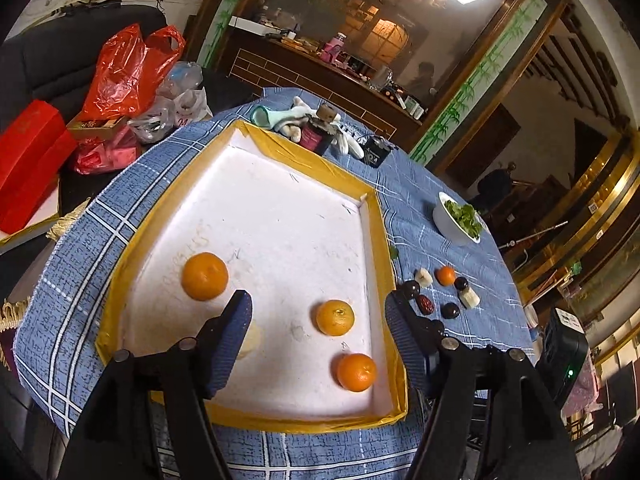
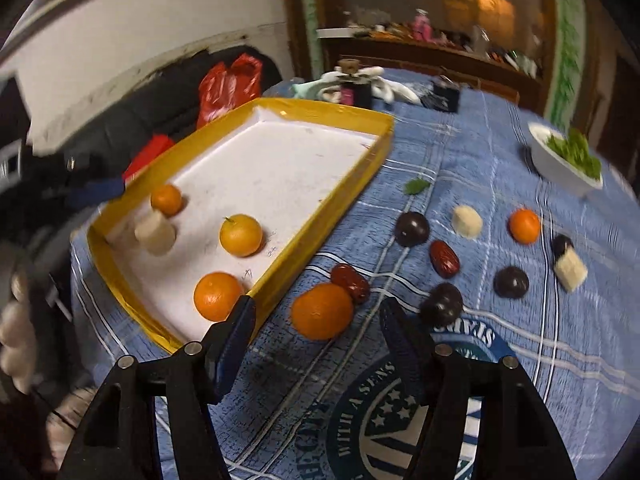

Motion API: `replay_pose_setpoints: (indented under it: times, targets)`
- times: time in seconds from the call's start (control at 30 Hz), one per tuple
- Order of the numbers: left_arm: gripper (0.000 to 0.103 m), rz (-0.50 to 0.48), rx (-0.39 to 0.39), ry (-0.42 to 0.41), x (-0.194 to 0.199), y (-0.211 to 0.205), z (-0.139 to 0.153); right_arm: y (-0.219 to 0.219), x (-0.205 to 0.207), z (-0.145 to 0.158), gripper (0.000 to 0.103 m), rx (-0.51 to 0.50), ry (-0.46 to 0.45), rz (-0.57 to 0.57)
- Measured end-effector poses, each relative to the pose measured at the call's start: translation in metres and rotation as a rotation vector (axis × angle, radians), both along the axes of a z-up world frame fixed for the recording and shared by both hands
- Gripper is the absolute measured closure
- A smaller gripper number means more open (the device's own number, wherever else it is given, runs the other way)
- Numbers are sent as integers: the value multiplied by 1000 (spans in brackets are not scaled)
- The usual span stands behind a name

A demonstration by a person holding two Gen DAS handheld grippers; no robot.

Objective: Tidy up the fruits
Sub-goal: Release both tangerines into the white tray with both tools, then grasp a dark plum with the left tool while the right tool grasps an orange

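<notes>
The right gripper [image 2: 316, 322] stood with its blue-padded jaws wide apart and empty, angled down over the blue checked tablecloth [image 2: 460, 152]. Just ahead of its fingertips, framed by the gap though not yet between the pads, lay a round orange tangerine [image 2: 322, 311], touching a wrinkled red date [image 2: 351, 282] behind it. To take that fruit well, the jaws would probably need to come down straddling its widest part and close gently, keeping the right-hand pad off the dark plum [image 2: 442, 304] just beside it and the date behind. The left gripper [image 1: 318, 308] was likewise parted and held nothing, hovering over the near end of the shallow white tray with yellow taped rim [image 1: 376, 208]. Three tangerines already sat inside, the nearest [image 1: 356, 372] by the near right corner, another [image 1: 335, 317] framed between the fingertips, the third [image 1: 205, 276] further left, with a pale banana piece [image 2: 155, 233] seen from the right wrist. Further off on the cloth lay more plums, dates, banana pieces and a small tangerine [image 2: 525, 226], and beyond them a white bowl of greens [image 2: 552, 164].
</notes>
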State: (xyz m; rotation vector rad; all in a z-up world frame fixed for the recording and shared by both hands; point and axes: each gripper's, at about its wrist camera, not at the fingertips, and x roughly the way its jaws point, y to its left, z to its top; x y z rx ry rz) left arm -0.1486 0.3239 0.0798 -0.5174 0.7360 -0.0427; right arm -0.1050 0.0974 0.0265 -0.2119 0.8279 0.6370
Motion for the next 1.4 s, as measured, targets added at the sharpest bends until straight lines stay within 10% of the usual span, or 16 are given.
replay_pose_setpoints:
  times: [0.7,1.4]
  targets:
    - [35,-41,47,35,8,-21,-7,9,8,-12,63,-39,24,34]
    - [46,-411,344,122,97,-218,-41,-182,12,-6,64,276,142,-333]
